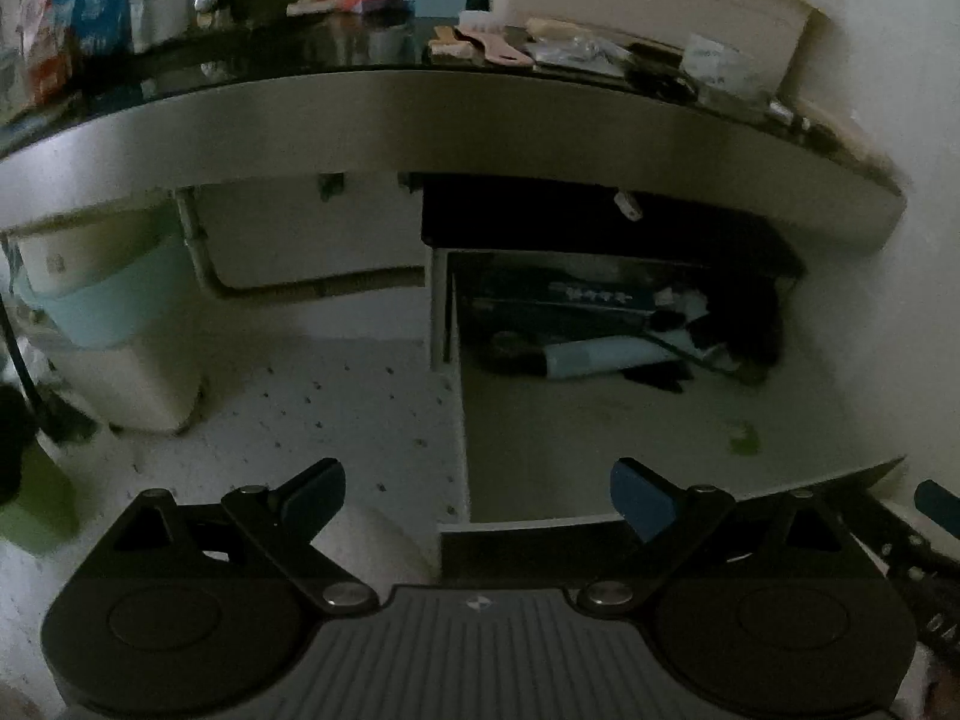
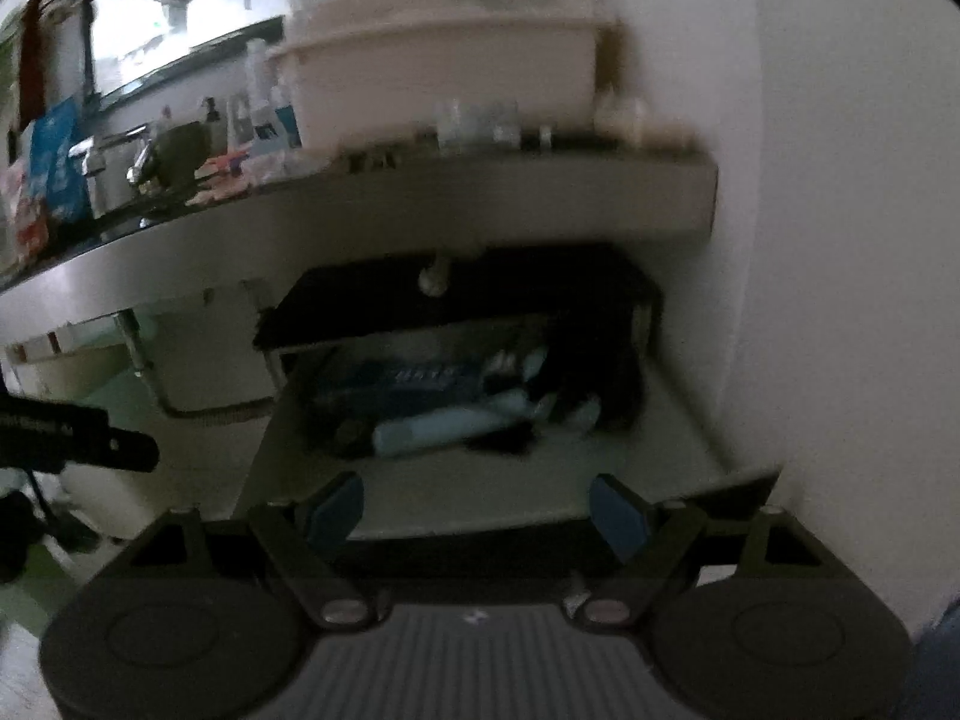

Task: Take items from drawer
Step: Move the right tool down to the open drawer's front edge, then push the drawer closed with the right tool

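An open white drawer (image 1: 600,438) is pulled out below the counter; it also shows in the right wrist view (image 2: 540,480). At its back lie a light blue tube (image 1: 600,358) (image 2: 438,427), a dark blue box with white print (image 1: 576,294) (image 2: 420,381) and dark items I cannot make out. My left gripper (image 1: 477,501) is open and empty, just before the drawer's front left corner. My right gripper (image 2: 477,513) is open and empty over the drawer's front edge. The right gripper's tip shows at the left view's right edge (image 1: 936,504).
A grey counter (image 1: 420,120) with a dark top overhangs the drawer and holds a wooden spatula (image 1: 498,48), bottles and packets. A white and blue bin (image 1: 114,324) stands on the floor at left. A white wall (image 2: 840,300) bounds the drawer's right side.
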